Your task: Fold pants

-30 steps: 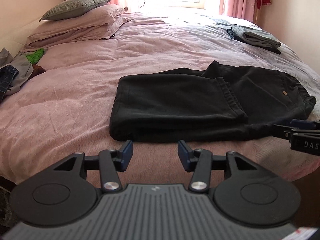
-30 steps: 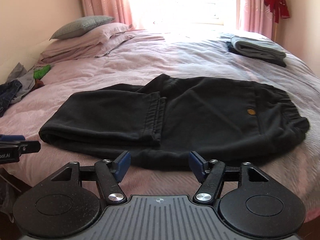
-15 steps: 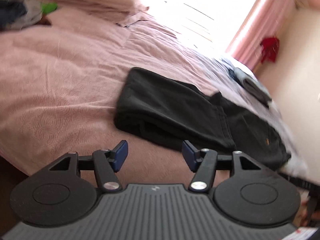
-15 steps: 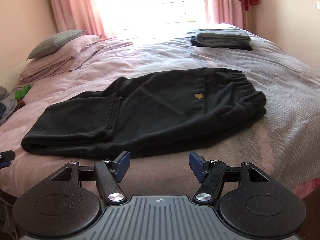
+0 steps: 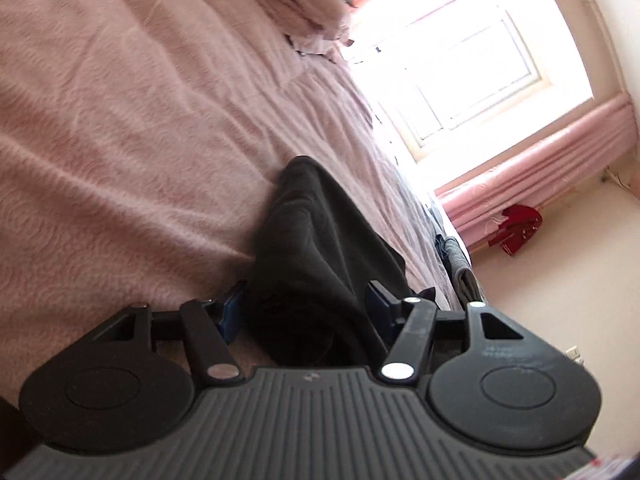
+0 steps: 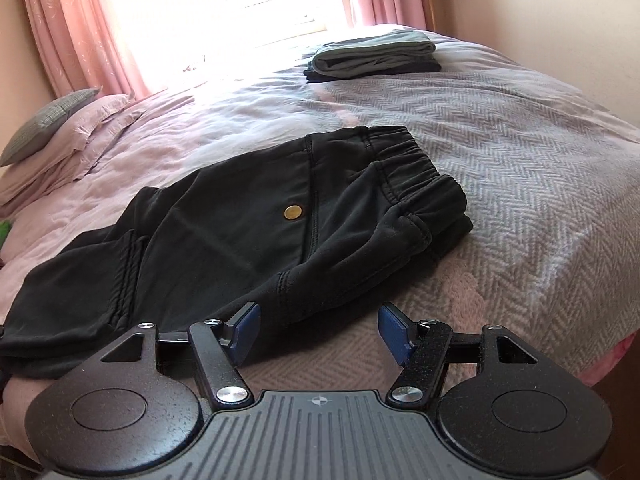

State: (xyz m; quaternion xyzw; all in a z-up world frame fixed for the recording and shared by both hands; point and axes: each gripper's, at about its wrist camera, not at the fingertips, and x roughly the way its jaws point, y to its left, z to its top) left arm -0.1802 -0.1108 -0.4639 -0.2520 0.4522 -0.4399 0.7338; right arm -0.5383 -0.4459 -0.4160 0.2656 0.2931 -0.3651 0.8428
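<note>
Black pants (image 6: 240, 220) lie flat on the pink bed (image 6: 520, 160), legs folded back at the left, elastic waistband at the right, a brass button (image 6: 293, 212) on the seat. In the left wrist view, rolled on its side, the thick folded end of the pants (image 5: 312, 248) sits between the jaws of my left gripper (image 5: 306, 310). The jaws stand apart and I see no squeeze on the cloth. My right gripper (image 6: 318, 326) is open at the near hip edge, the hem just ahead of its left finger.
A stack of folded grey and dark clothes (image 6: 372, 54) sits at the far right of the bed, below the bright window. Pillows (image 6: 60, 120) lie at the far left. Pink curtains flank the window, and a red cloth (image 5: 518, 228) hangs on the wall.
My left gripper rolled onto its side, dropped and closed in until the folded end sits between its jaws, which stand slightly wider. My right gripper shifted right, toward the waistband side.
</note>
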